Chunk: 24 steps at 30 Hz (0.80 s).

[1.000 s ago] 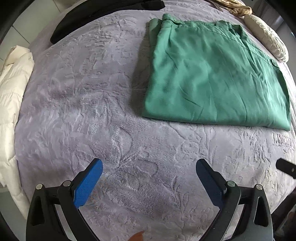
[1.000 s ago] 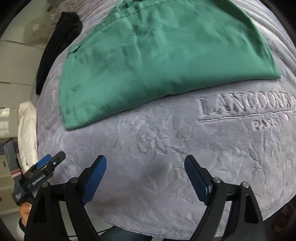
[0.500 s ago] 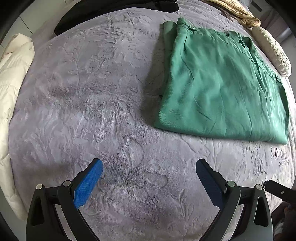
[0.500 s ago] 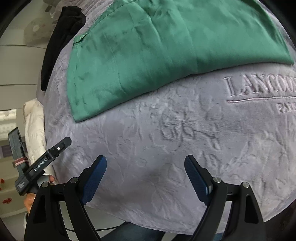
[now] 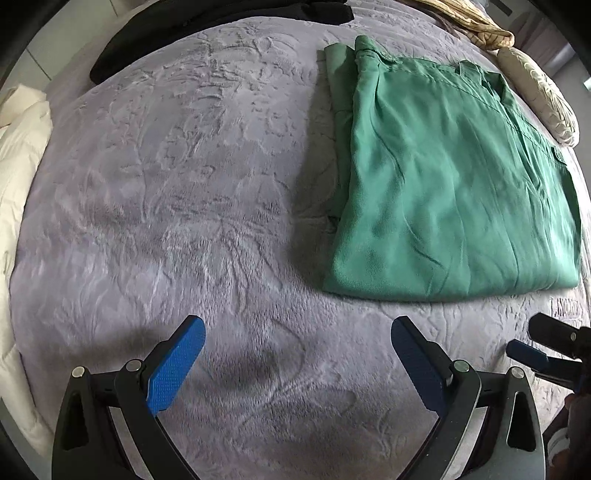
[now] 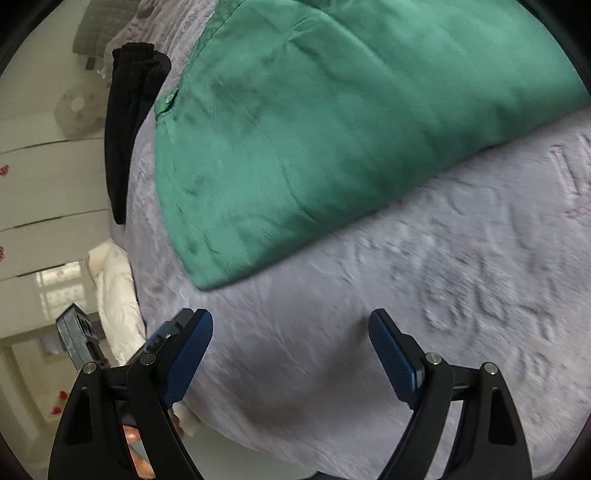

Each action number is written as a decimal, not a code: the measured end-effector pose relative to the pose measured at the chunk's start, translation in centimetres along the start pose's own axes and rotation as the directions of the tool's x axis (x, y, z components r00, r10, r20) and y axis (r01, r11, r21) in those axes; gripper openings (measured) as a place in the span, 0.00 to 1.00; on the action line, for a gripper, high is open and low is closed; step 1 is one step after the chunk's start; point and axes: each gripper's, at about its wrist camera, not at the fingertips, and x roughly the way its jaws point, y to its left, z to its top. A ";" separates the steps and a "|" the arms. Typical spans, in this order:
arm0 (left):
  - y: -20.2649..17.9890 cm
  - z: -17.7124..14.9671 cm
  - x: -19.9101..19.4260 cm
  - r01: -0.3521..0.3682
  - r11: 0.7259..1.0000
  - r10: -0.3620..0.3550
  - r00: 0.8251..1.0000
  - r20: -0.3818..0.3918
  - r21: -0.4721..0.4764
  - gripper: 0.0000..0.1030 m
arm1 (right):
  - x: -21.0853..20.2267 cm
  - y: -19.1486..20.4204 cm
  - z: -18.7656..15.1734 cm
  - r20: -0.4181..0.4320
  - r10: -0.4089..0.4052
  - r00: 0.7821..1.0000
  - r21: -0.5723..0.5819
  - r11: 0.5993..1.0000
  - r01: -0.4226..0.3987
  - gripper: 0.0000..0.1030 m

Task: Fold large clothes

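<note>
Two claws: both wide apart, nothing between the pads
Left claw (image 5: 297,363): hovers above bare grey bedspread (image 5: 177,192)
Right claw (image 6: 290,356): over the bedspread near the bed's edge
Green garment (image 5: 450,184): folded flat on the bedspread, beyond both claws
Black garment (image 5: 207,29): at the far edge

Each hand-held gripper (image 5: 297,363) (image 6: 290,356): 2 black arms, blue dimpled pads (image 5: 173,369), silver screws.
</note>
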 end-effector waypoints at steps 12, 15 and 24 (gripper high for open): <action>4.0 5.2 2.8 0.189 0.980 -0.183 0.978 0.096 -0.062 0.98 | 2.8 -0.5 2.1 0.041 0.204 0.978 0.001 0.979 -0.204 0.86; 5.2 6.1 3.5 0.234 0.968 -0.224 0.968 0.112 -0.091 0.98 | 3.5 -0.5 2.7 0.056 0.252 0.966 0.004 0.967 -0.253 0.86; 3.7 6.5 4.8 0.394 0.903 -0.376 0.918 0.126 -0.172 0.98 | 6.9 1.2 3.8 0.113 0.437 0.892 0.076 0.892 -0.446 0.83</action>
